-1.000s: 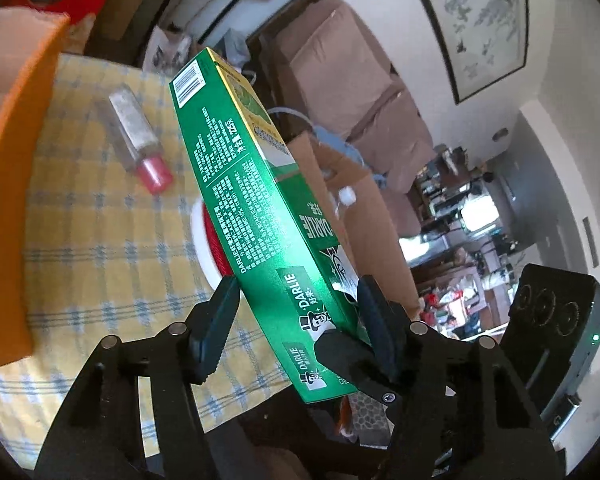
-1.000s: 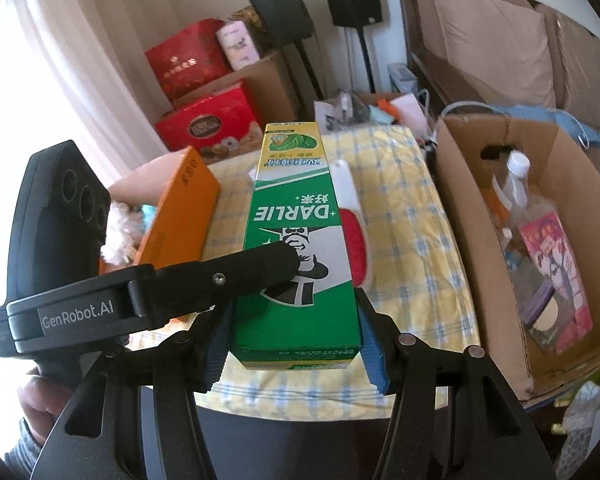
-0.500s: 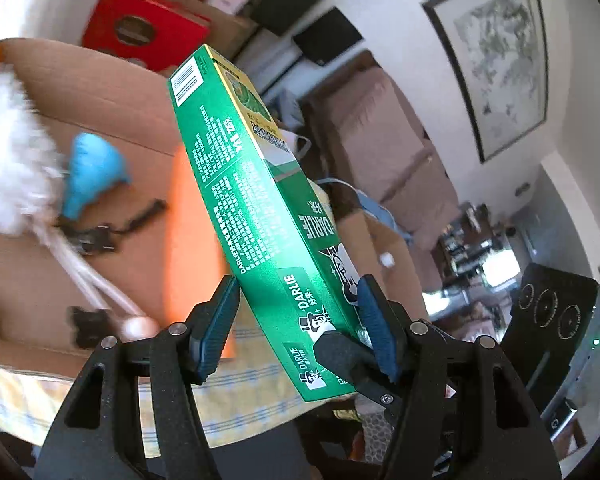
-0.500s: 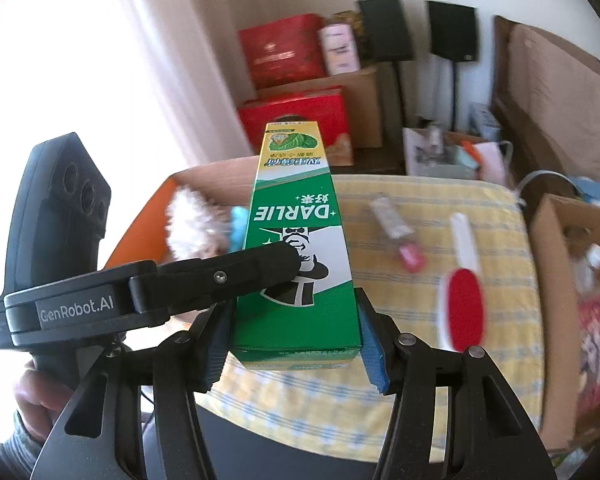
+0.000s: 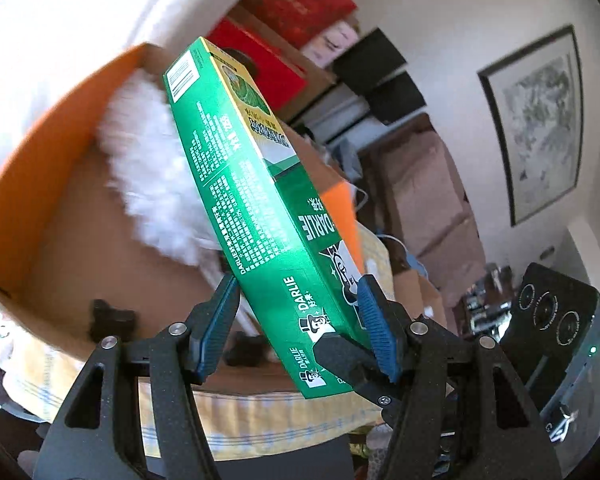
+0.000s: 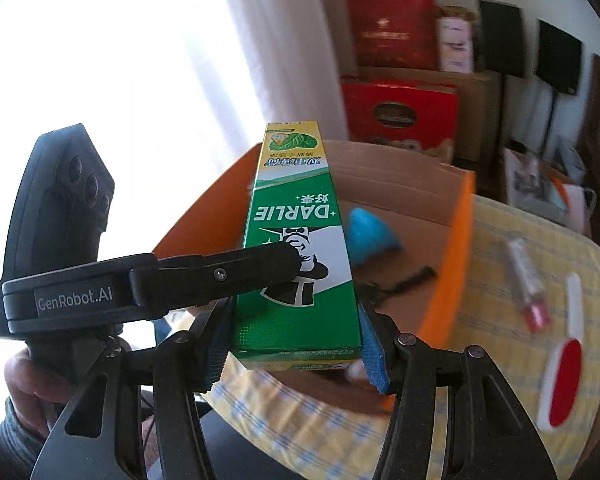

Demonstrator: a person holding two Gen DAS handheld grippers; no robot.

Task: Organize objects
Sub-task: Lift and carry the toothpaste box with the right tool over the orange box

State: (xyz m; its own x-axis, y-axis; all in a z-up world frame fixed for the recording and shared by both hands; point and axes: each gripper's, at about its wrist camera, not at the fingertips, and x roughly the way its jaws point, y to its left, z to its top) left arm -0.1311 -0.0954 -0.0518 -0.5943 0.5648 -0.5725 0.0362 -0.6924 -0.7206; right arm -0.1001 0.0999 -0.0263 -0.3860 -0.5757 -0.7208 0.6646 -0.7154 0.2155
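A green Darlie toothpaste box hangs tilted in the air, held at its near end by both grippers. My left gripper is shut on it, blue pads pressing its broad faces. My right gripper is shut on the narrow sides of the same box. One left finger lies across the box's printed face. Below the far end stands an open orange cardboard box with a white feather duster inside.
The orange box also holds a blue item and black clips. On the yellow checked tablecloth to its right lie a small pink-capped bottle and a red lint brush. Red gift boxes are stacked behind. A hand holds the left gripper.
Both grippers carried the toothpaste box leftwards, from over the tablecloth to above the open orange box. The bottle and lint brush slid to the right of the right wrist view. The grip is unchanged.
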